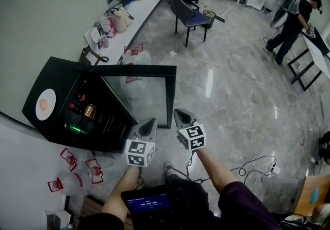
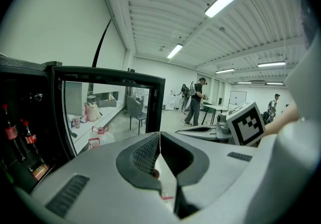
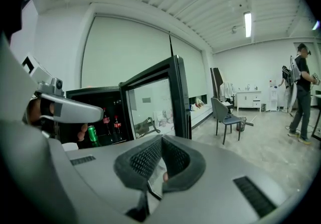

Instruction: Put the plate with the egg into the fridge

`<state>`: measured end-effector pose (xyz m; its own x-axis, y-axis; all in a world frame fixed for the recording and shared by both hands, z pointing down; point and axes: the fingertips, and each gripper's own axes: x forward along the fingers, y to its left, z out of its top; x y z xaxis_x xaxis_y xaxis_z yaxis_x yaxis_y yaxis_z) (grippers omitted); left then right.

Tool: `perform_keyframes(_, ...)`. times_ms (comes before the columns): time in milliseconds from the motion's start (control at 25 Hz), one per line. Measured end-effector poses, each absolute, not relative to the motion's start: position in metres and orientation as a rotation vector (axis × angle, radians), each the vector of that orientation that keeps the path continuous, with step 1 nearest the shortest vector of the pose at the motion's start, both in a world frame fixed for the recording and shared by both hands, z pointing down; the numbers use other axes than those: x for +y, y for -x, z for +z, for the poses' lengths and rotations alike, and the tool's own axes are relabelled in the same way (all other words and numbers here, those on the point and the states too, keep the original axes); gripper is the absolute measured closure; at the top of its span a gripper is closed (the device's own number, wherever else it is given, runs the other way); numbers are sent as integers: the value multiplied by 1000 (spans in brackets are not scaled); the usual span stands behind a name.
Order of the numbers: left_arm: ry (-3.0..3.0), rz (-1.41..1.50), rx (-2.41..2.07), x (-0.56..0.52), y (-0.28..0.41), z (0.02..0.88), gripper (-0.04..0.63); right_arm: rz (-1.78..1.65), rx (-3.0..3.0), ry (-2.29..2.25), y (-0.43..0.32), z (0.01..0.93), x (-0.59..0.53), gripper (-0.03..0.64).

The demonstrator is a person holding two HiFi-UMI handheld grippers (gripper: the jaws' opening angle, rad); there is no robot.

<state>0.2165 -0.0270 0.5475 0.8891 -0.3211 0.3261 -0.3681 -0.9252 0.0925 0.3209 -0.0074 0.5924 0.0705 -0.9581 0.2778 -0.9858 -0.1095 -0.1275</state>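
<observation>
A white plate [image 1: 45,104] with a brown egg [image 1: 44,103] lies on top of the black mini fridge [image 1: 62,74] at the left of the head view. The fridge's glass door [image 1: 135,70] stands swung wide open, and bottles and a green can [image 1: 76,129] show inside. My left gripper [image 1: 151,122] and right gripper [image 1: 180,114] hover side by side in front of the open fridge, apart from the plate. Both are shut with nothing between the jaws. The left gripper [image 2: 159,140] faces the door [image 2: 110,112]. The right gripper [image 3: 161,150] faces the fridge shelves [image 3: 103,125].
Clear containers with red handles [image 1: 77,169] sit on the floor by the fridge's near side. A counter [image 1: 124,22] with bags runs along the wall, and a dark chair [image 1: 188,15] stands beyond. People [image 1: 291,22] work at the far right. Cables [image 1: 258,167] trail on the floor.
</observation>
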Motion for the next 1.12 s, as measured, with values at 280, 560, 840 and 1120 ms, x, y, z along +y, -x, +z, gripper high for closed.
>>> perform_keyframes(280,-2911,433,-600,-37,-206,532,586,438,-2113,-2203,-301,573,-12,612)
perform_keyframes(560,-2884,373,-761,-69,-167,508,586,435,-2288,-2105,-256,546,-42,612)
perform_keyframes(840,-2868,329,-1018,-114,-89,455,586,503,-2560,-1897,-167,490,-94,612)
perform_keyframes(1120,-2914,356,-1231,-158,23,399,586,538,-2801,-1670,-45,430,-150,612)
